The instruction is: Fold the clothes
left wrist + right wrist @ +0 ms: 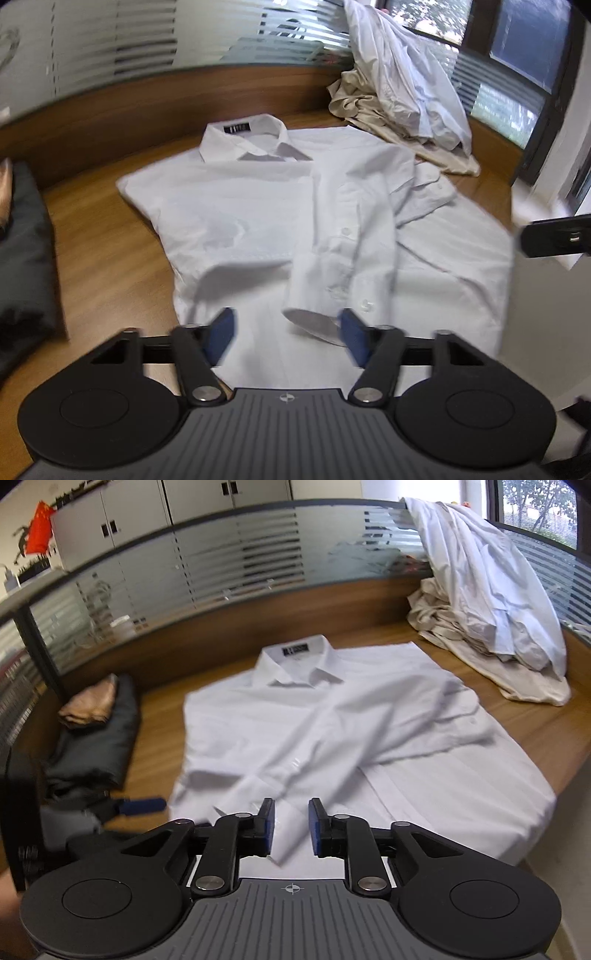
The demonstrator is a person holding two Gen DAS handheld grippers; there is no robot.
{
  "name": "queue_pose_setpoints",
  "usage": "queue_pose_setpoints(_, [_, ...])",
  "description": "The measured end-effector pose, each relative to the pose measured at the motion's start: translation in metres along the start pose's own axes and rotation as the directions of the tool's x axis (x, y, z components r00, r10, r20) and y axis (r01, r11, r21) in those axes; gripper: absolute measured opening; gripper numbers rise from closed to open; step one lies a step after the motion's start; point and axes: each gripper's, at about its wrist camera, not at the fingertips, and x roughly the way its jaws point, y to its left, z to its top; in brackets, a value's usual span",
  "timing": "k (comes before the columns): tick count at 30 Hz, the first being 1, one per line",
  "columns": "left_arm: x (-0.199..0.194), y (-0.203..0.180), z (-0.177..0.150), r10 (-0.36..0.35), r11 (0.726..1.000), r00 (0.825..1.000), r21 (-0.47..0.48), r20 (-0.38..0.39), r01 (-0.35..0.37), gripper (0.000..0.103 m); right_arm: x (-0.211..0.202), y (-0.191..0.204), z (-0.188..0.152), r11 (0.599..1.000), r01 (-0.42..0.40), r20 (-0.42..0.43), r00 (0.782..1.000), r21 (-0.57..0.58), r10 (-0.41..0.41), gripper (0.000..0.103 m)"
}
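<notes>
Both claws, left [286, 338] and right [291, 827], hover parted and empty over white shirt [258, 206]

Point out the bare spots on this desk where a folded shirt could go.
Bare wood lies between the white shirt and the dark folded stack, and behind the collar along the wooden back panel. The far right corner is crowded by the heap of unfolded clothes.

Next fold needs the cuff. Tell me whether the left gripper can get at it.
Probably yes. The cuff lies on top of the shirt, just ahead of the left gripper, whose jaws stand apart with nothing covering it.
</notes>
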Motion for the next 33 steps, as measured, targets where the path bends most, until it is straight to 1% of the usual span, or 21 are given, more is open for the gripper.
queue_pose_setpoints(1, [0.007,-0.001,-0.001,0.009,0.999,1.000,0.032,-0.010,-0.009,0.050,0.001,-0.003,-0.003,1.000,0.002,-0.002,1.000,0.000,-0.002,0.031])
queue_pose_setpoints(2, [0.013,-0.002,-0.001,0.019,0.998,1.000,0.063,-0.020,-0.017,0.048,0.003,-0.005,-0.006,1.000,0.005,-0.007,1.000,0.000,-0.005,0.033])
queue_pose_setpoints(4, [0.025,-0.003,-0.004,0.027,0.994,0.999,0.105,-0.045,-0.022,0.047,0.009,-0.008,-0.011,1.000,0.006,-0.023,1.000,-0.005,-0.006,0.035])
queue_pose_setpoints(7, [0.036,-0.003,-0.003,0.030,0.992,0.998,0.121,-0.052,-0.023,0.047,0.023,-0.009,-0.020,1.000,0.001,-0.043,0.999,-0.029,-0.002,0.040])
queue_pose_setpoints(10, [0.042,-0.006,0.003,-0.007,0.993,0.999,0.114,-0.043,0.012,0.047,0.043,-0.004,-0.030,0.999,-0.011,-0.061,0.998,-0.047,0.008,0.042])
queue_pose_setpoints(11, [0.044,-0.007,0.005,-0.015,0.993,0.999,0.118,-0.042,0.019,0.046,0.051,-0.001,-0.033,0.999,-0.014,-0.066,0.998,-0.051,0.011,0.043])
queue_pose_setpoints(13, [0.049,-0.010,0.007,-0.038,0.991,0.998,0.128,-0.057,0.045,0.032,0.067,0.007,-0.040,0.998,-0.014,-0.074,0.997,-0.059,0.009,0.044])
queue_pose_setpoints(14, [0.051,-0.011,0.008,-0.052,0.989,0.997,0.132,-0.065,0.060,0.030,0.075,0.010,-0.043,0.998,-0.010,-0.075,0.997,-0.063,0.005,0.044])
queue_pose_setpoints(16, [0.053,-0.013,0.011,-0.064,0.987,0.995,0.140,-0.081,0.075,0.015,0.092,0.017,-0.049,0.998,-0.004,-0.088,0.996,-0.065,-0.001,0.044])
queue_pose_setpoints(17, [0.053,-0.014,0.013,-0.068,0.987,0.994,0.137,-0.087,0.080,0.014,0.100,0.019,-0.051,0.998,-0.002,-0.093,0.996,-0.061,-0.004,0.044])
queue_pose_setpoints(19, [0.049,-0.012,0.019,-0.089,0.989,0.992,0.112,-0.086,0.099,0.007,0.111,0.024,-0.056,0.999,0.005,-0.090,0.996,-0.054,-0.010,0.044])
queue_pose_setpoints(20, [0.046,-0.012,0.023,-0.100,0.989,0.991,0.096,-0.085,0.108,0.007,0.115,0.026,-0.058,0.999,0.013,-0.082,0.996,-0.052,-0.018,0.044])
queue_pose_setpoints(21, [0.043,-0.011,0.026,-0.107,0.989,0.991,0.092,-0.083,0.115,0.006,0.118,0.027,-0.059,0.999,0.022,-0.072,0.997,-0.048,-0.026,0.043])
queue_pose_setpoints(22, [0.040,-0.011,0.030,-0.113,0.989,0.990,0.088,-0.081,0.120,0.006,0.119,0.027,-0.060,0.999,0.033,-0.058,0.998,-0.041,-0.035,0.031])
queue_pose_setpoints(23, [0.036,-0.011,0.033,-0.113,0.988,0.991,0.096,-0.072,0.120,0.006,0.119,0.027,-0.060,0.999,0.034,-0.041,0.999,-0.029,-0.036,0.022])
queue_pose_setpoints(24, [0.032,-0.012,0.037,-0.109,0.988,0.992,0.105,-0.060,0.114,0.005,0.115,0.027,-0.059,0.999,0.029,-0.017,0.999,-0.015,-0.030,0.015])
queue_pose_setpoints(25, [0.026,-0.012,0.041,-0.101,0.988,0.994,0.109,-0.044,0.105,0.004,0.110,0.027,-0.056,1.000,0.029,0.011,1.000,-0.003,-0.029,0.011])
queue_pose_setpoints(27, [0.018,-0.006,0.050,-0.099,0.992,0.995,0.081,-0.016,0.100,0.003,0.095,0.028,-0.048,1.000,0.024,0.067,0.997,0.010,-0.025,0.008])
queue_pose_setpoints(30, [0.005,0.008,0.065,-0.110,0.994,0.993,-0.006,0.033,0.111,0.003,0.066,0.035,-0.027,1.000,0.009,0.137,0.991,-0.001,-0.009,0.007])
queue_pose_setpoints(32, [-0.001,0.018,0.072,-0.114,0.991,0.991,-0.058,0.062,0.118,0.003,0.049,0.041,-0.010,1.000,-0.016,0.167,0.986,-0.018,0.019,0.008])
queue_pose_setpoints(33, [-0.001,0.022,0.073,-0.102,0.992,0.993,-0.062,0.064,0.106,0.003,0.044,0.045,-0.003,0.999,-0.031,0.169,0.985,-0.036,0.037,0.008])
